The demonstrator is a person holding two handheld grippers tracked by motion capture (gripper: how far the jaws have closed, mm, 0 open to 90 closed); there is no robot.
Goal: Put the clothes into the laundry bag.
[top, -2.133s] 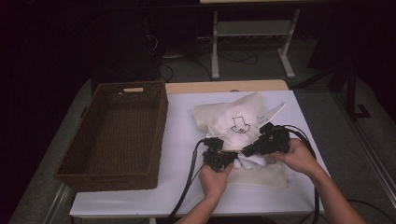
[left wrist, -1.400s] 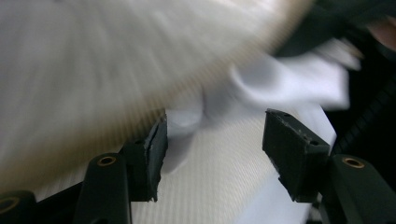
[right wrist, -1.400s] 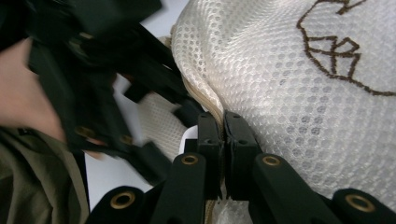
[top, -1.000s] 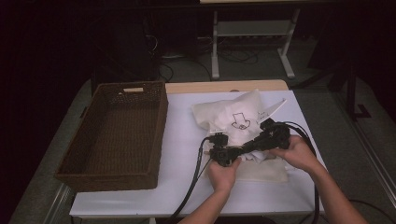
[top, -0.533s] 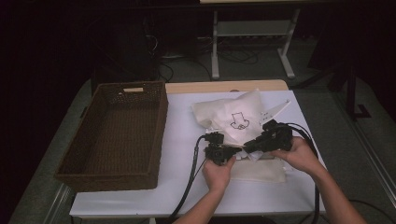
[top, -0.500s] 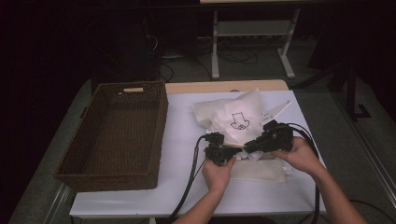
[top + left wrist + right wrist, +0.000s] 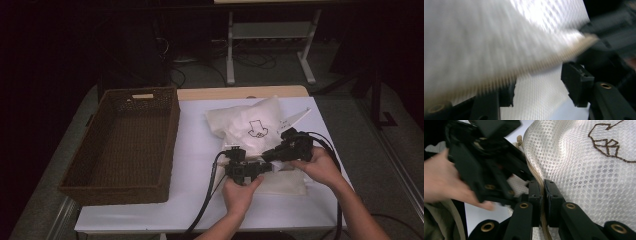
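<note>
Right tongs (image 7: 542, 195) are clamped on the zipper edge (image 7: 537, 176) of the white mesh bag (image 7: 247, 127), which lies right of centre on the table (image 7: 195, 150) beside the basket (image 7: 125, 142). Left tongs (image 7: 537, 87) have just been opening; mesh sits between them, unpinched. I'd keep the right grip firm and re-grab farther along the seam so it doesn't sag.

I saw the laundry bag (image 7: 584, 170) as white cloth mesh, full of small holes, matt, with a beige ribbed zipper (image 7: 539, 180) along its edge and a brown stitched emblem (image 7: 609, 143). My right tool (image 7: 542, 192) looked matt black plastic with brass-coloured rivets. The basket (image 7: 125, 145) was rough brown wicker; the tabletop (image 7: 195, 150) was smooth, matt white.
</note>
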